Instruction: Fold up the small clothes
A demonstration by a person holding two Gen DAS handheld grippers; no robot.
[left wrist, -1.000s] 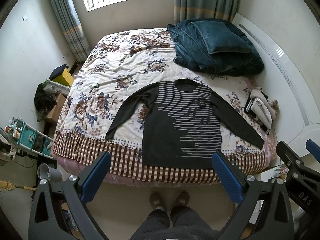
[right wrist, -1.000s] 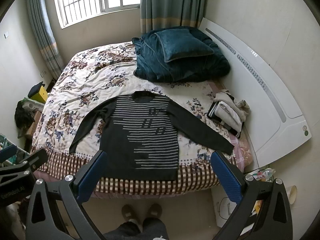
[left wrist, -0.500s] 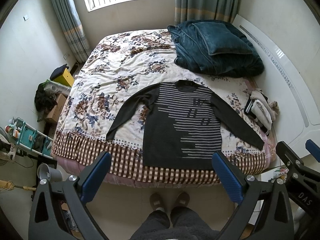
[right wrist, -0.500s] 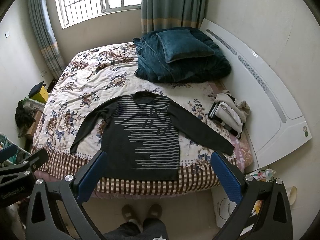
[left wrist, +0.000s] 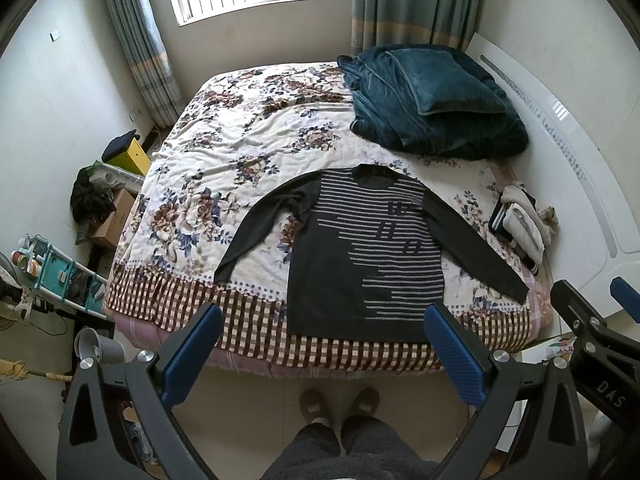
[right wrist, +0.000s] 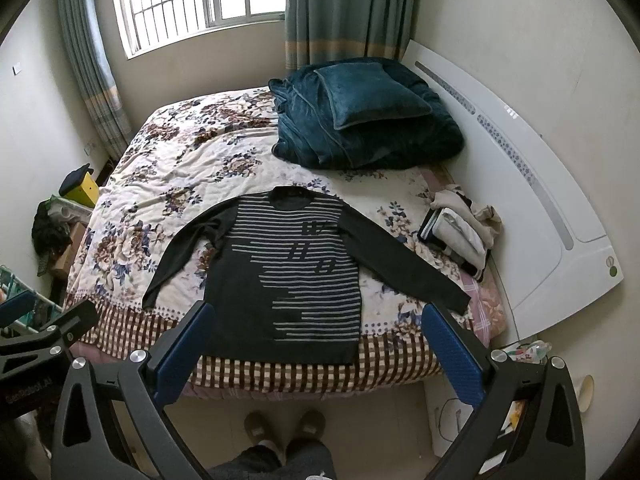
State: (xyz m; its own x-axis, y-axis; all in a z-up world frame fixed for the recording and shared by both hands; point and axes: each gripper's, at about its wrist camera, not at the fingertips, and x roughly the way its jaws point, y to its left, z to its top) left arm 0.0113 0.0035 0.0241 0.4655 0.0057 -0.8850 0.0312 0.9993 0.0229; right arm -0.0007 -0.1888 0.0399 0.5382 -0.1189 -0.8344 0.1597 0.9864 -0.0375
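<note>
Sweater (left wrist: 360,256) lies flat at the bed's (left wrist: 256,320) near edge; soft and limp, so pinch a sleeve cuff. Both hand-held grippers (left wrist: 320,344) (right wrist: 316,340) gape wide, empty.

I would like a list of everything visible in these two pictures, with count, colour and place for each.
sweater: one, dark with grey stripes, spread flat at the bed's near edge, sleeves out
bedspread: one, floral cream with checked border, covering the bed
blanket: one, teal, heaped at the bed's far right
cushion: one, teal, on the blanket
folded clothes: one small pile, white and beige, right edge of the bed
headboard: one, white, right side
window: one, barred, far wall
curtains: two, grey-green, beside the window
slippers: two, brown, on the floor
left gripper: open, blue pads
right gripper: open, blue pads
</note>
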